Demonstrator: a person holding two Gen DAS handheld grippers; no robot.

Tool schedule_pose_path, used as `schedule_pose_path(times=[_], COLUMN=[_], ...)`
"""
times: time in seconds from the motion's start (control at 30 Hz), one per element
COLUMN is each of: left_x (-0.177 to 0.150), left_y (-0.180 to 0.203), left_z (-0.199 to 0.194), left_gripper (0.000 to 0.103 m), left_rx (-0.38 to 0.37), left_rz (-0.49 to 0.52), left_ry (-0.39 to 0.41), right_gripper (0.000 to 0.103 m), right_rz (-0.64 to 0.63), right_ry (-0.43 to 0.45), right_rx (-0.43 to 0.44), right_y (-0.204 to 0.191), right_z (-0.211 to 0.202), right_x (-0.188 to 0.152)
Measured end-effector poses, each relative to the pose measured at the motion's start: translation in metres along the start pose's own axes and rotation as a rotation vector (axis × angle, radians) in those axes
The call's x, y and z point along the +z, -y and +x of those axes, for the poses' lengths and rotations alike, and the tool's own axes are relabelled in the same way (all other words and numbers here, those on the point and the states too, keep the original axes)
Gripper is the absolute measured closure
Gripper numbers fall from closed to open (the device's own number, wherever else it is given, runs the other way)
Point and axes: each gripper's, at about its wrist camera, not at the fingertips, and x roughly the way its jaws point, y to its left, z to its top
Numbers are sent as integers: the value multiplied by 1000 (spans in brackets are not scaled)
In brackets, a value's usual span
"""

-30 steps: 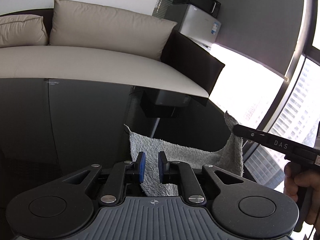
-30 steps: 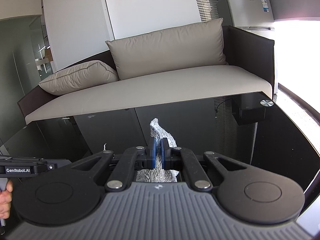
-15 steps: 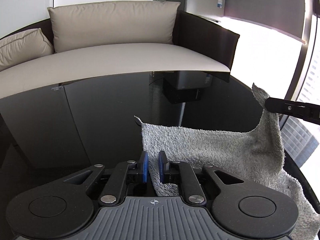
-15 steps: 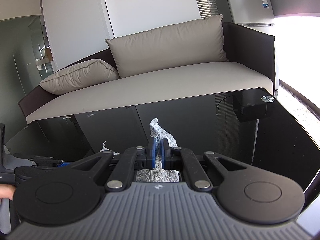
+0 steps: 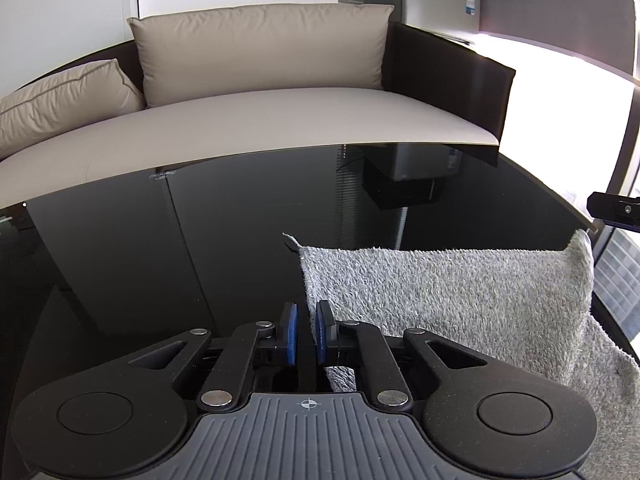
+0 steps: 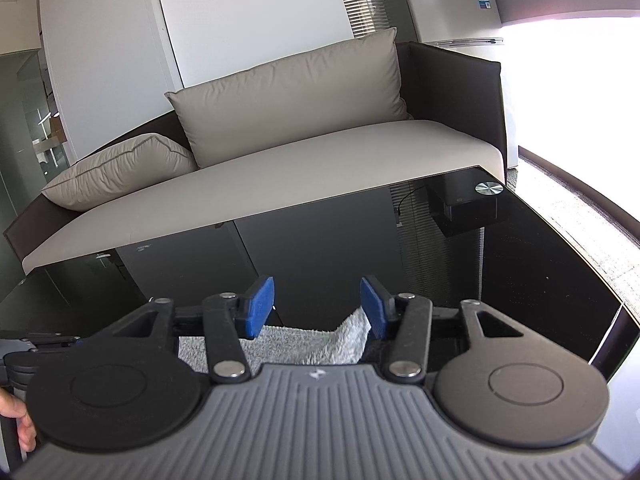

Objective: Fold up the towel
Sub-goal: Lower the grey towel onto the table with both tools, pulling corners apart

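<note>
R hand-held gripper (image 6: 317, 307) wide apart above grey towel (image 5: 460, 300).

- Towel (image 5: 448, 296) showing grey, looped pile.
- Table (image 5: 200, 240) gleaming glossy black.
- Sofa cushions (image 6: 288, 96) showing beige.
- Gripper pads (image 6: 260, 306) showing blue.

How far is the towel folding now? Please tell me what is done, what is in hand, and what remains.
Done: one fold looks made; the towel lies doubled on the table, one end hanging off the edge. In hand: nothing. The right gripper is wide open above the towel; the left gripper has a narrow gap with no cloth in it. Left: probably another fold and squaring the edges.
</note>
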Motion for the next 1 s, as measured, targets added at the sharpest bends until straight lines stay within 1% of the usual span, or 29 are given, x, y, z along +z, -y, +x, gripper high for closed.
schedule_pose_path(times=[0.07, 0.17, 0.23, 0.27, 0.37, 0.47, 0.67, 1.0], left_x=[2, 7, 8, 7, 5, 4, 1, 1], left_y=[-1, 6, 12, 15, 24, 28, 26, 16], left_z=[-4, -11, -8, -6, 4, 8, 11, 11], left_gripper=[92, 92, 92, 92, 92, 92, 92, 92], left_rx=[-34, -85, -107, -105, -87, -52, 35, 114], left_rz=[-24, -3, 16, 28, 69, 106, 119, 103], left_ry=[23, 63, 58, 50, 19, 16, 24, 25], right_gripper=[52, 52, 52, 52, 52, 52, 52, 52], right_rz=[27, 68, 92, 97, 107, 96, 82, 98], right_ry=[-7, -10, -13, -16, -27, -25, -21, -27], right_rx=[-18, -47, -59, -58, -52, -43, -40, -48], right_y=[6, 15, 19, 19, 19, 16, 14, 17], right_z=[0, -1, -1, -1, -1, -3, -5, -7], right_x=[-1, -2, -2, -3, -5, -6, -5, -5])
